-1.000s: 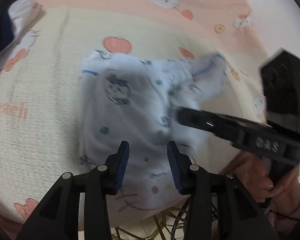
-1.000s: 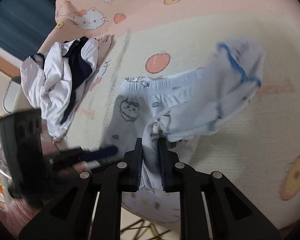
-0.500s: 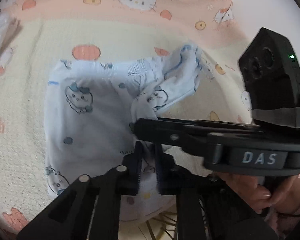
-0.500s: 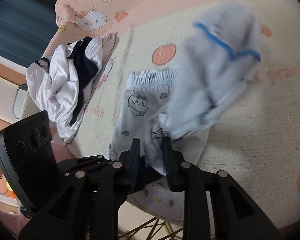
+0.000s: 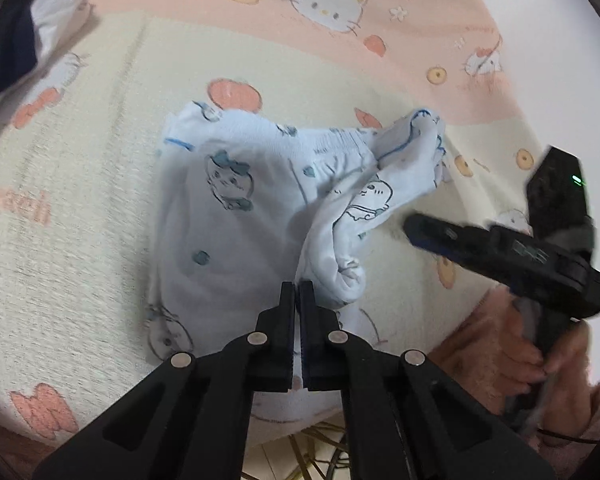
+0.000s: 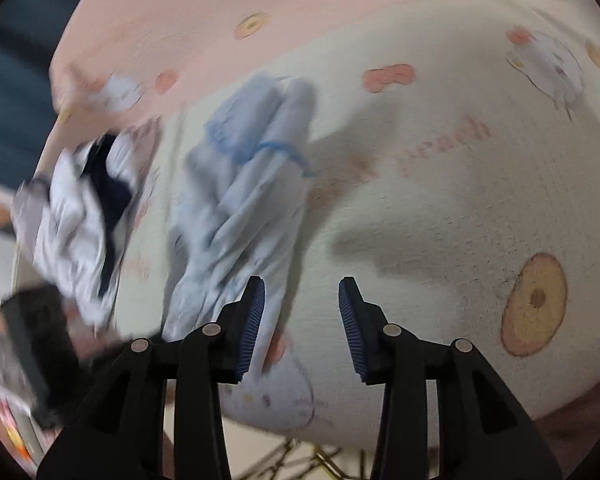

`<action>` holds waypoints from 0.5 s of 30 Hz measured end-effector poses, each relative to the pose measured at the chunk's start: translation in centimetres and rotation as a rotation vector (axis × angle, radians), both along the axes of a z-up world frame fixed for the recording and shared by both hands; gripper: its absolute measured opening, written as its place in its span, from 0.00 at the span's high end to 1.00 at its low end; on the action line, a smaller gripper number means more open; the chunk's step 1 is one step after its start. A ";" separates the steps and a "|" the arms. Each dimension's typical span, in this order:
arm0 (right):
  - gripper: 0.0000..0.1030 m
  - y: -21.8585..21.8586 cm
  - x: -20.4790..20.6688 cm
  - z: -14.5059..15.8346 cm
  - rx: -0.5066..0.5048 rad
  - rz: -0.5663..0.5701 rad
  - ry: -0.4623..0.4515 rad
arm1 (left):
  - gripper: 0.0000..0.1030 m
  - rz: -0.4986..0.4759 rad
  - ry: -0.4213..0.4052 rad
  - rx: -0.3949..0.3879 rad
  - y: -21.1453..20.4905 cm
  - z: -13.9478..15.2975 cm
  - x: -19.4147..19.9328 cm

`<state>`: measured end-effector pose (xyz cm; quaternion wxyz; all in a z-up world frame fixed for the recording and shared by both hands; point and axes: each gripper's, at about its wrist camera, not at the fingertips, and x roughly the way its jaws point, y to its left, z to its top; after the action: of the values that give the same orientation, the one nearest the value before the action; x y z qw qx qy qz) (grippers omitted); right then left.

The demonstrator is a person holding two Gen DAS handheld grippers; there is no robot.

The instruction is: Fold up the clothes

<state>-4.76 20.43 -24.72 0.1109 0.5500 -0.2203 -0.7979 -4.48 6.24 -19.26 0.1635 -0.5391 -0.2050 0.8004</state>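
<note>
While the pale blue printed garment (image 5: 236,216) lies half spread on the cartoon-print blanket (image 5: 80,264), a heap of white and navy clothes (image 5: 16,40) waits at ten o'clock in the left wrist view, well apart from it. The garment's left part lies fairly flat, its gathered waistband toward twelve o'clock; its right part is bunched into a twisted roll running from centre toward two o'clock.

The left gripper (image 5: 298,292) sits at six o'clock, its jaws pressed together on the near edge of the cloth, with a sliver of pale fabric showing between the pads. To the right, at three to four o'clock, a hand (image 5: 528,356) carries the right gripper (image 6: 302,308), whose jaws are opening with nothing between them; in its own blurred view the garment lies off at ten o'clock, beside its left finger.

To do this step well, I judge the left pinch should hold the near edge as an anchor, while the right gripper takes the loose end of the roll at two o'clock, not its middle, and draws it out flat before any fold. Pulling the roll sideways while it is twisted would likely drag the flat half out of shape.
</note>
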 end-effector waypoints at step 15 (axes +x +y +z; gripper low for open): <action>0.61 -3.5 -1.7 -0.9 -0.054 0.235 0.041 | 0.87 -0.083 0.080 -0.177 2.8 0.9 -2.0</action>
<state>-6.48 16.94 -25.67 0.2228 0.5525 -0.1733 -0.7843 -6.51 9.01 -18.39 0.1562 -0.5271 -0.1043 0.8288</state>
